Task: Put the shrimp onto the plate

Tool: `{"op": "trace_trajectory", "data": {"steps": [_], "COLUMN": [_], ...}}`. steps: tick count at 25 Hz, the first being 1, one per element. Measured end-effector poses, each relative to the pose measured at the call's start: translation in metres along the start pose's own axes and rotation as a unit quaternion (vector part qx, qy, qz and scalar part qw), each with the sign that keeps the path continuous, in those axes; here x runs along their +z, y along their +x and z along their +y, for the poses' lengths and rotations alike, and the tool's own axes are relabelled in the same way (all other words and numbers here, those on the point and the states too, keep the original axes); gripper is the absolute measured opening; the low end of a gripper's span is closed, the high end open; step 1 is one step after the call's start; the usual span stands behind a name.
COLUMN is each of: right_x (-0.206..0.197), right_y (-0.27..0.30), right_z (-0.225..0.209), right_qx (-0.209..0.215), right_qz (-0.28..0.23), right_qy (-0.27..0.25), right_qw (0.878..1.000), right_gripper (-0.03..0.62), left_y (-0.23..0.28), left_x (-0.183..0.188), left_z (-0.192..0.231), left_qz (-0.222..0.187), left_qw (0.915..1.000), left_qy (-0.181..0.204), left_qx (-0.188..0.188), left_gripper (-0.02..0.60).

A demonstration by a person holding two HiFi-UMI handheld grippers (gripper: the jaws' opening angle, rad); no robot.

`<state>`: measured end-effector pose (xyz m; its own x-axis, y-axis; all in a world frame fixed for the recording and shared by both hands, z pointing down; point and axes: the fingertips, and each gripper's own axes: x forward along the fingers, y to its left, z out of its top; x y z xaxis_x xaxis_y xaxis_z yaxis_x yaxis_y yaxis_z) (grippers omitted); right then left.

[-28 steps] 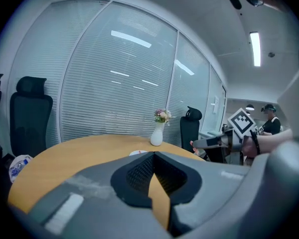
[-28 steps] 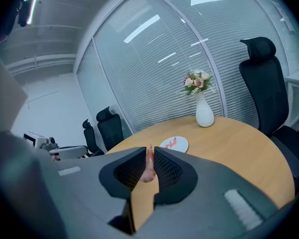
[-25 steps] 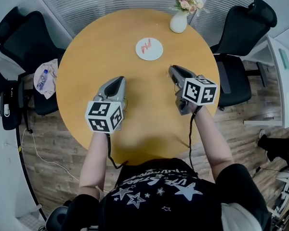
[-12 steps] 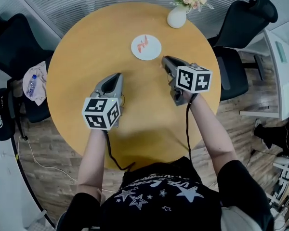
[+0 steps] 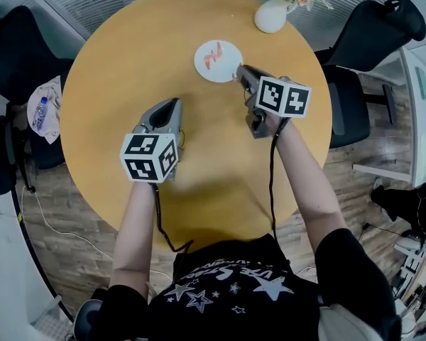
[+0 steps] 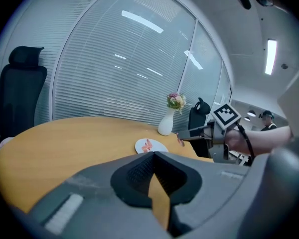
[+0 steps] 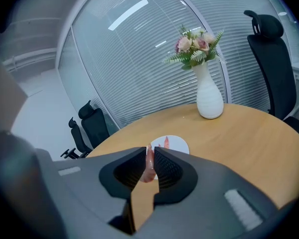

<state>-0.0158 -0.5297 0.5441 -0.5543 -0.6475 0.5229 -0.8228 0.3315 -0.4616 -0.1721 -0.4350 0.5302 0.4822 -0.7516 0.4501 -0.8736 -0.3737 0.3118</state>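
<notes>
Now, right tongs [image 7: 149, 152] pinch a shrimp [image 7: 149, 171] just beside the plate [image 7: 182, 146], which already carries some; left tongs [image 6: 153, 156] closed and empty; only the drop-off remains

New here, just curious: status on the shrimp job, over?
Right tool shut on a shrimp, near the plate. Left tool shut, empty. Path clear.

Left gripper [image 6: 153, 156] – fingers together; right gripper [image 7: 150, 151] tight on shrimp [image 7: 149, 168].
</notes>
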Motion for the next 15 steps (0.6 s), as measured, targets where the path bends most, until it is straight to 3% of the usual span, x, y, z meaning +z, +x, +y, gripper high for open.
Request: {"op": "trace_trajectory", "data": {"steps": [15], "right_x": [-0.011], "right_y": [0.075], "right_z": [-0.03], "right_qx": [-0.028], "right_qz": [0.048], "right_qy": [0.0], "right_qw": [0.998], "right_gripper": [0.051], "left_y": [0.038], "left_x": [-0.014], "left_z": [0.018], "left_qz": [0.02], "left_qw": [0.9998], "left_qy": [0.003], "left_qx": [0.004], "left_gripper": [0.002]}}
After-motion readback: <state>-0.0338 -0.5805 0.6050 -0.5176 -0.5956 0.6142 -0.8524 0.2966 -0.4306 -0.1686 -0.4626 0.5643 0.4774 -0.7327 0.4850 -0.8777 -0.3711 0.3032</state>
